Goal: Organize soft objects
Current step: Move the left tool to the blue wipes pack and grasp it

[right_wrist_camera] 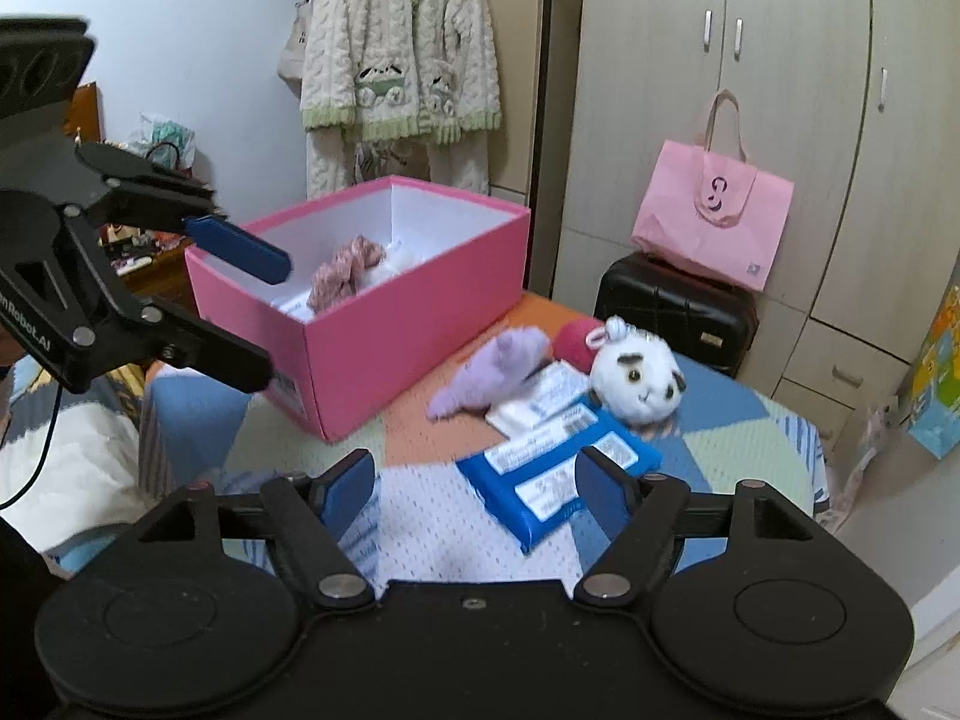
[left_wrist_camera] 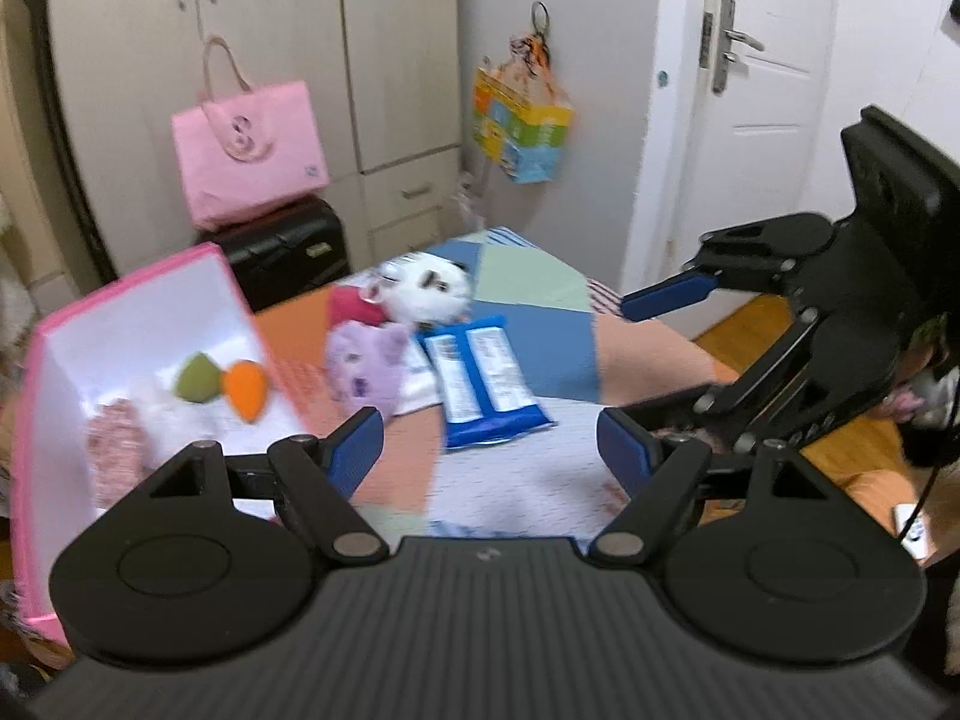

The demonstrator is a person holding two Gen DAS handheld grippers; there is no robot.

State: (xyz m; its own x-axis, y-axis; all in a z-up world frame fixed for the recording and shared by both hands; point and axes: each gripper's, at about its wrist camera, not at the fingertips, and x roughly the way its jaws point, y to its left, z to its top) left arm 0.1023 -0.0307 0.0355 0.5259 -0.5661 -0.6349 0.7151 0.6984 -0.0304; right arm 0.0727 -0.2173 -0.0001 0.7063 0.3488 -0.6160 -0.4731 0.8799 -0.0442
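Both claws are being held released, nothing between the jaws. From the right gripper (right_wrist_camera: 474, 495) the flat blue plastic wipes pack (right_wrist_camera: 555, 477) is lying just ahead on the patchwork bedcover (right_wrist_camera: 420, 516), touching the right pad in view, its long axis running from near-left to far-right. The left gripper (left_wrist_camera: 489, 450) is placed further back from it. Beyond are lying a purple plush toy (right_wrist_camera: 489, 375), a white round plush animal (right_wrist_camera: 639, 381) and, far left, the open pink cardboard box (right_wrist_camera: 384, 348). Label print is too blurred to be read.

Pink box (right_wrist_camera: 384, 324) beside plush toys (right_wrist_camera: 639, 378)
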